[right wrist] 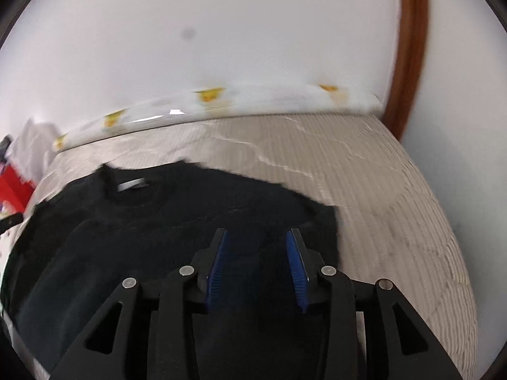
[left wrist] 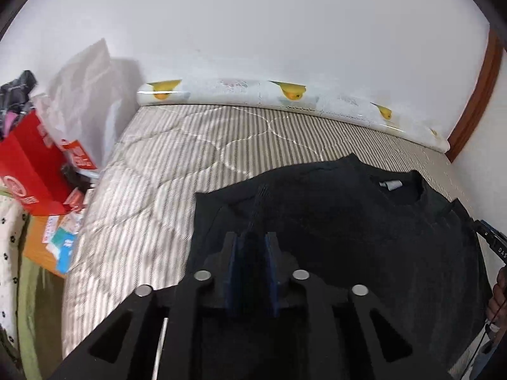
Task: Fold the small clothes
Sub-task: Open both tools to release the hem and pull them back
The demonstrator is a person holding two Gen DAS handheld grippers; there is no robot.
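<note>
Black sweater (left wrist: 348,221) lies spread on the striped quilted bed cover (left wrist: 152,171), neckline with its white label (left wrist: 390,185) toward the far wall and the duck-printed bolster (left wrist: 291,93); hem end toward the cameras, so its long axis runs away from both grippers. Left gripper (left wrist: 252,243): jaws drawn close together on a raised ridge of black knit that climbs between the blue pads, apparently the left sleeve or side edge; clamped on the sweater, as best I can judge. Right gripper (right wrist: 257,243): jaws standing well apart, blue pads clear of each other, over the sweater's right part near its edge, where the fabric ends and bare cover begins just to the right. Whether the pads touch cloth I cannot tell; the right view is blurred. Judgement: a lengthwise fold of the left side is under way, the held edge to travel rightward across the body, toward the centre line under the label. The left hand alone has the cloth, so the fold depends on it; the right sits near the opposite edge, placed to pin or take its own side. Red box (left wrist: 31,171) and clutter lie off the bed's left side.
</note>
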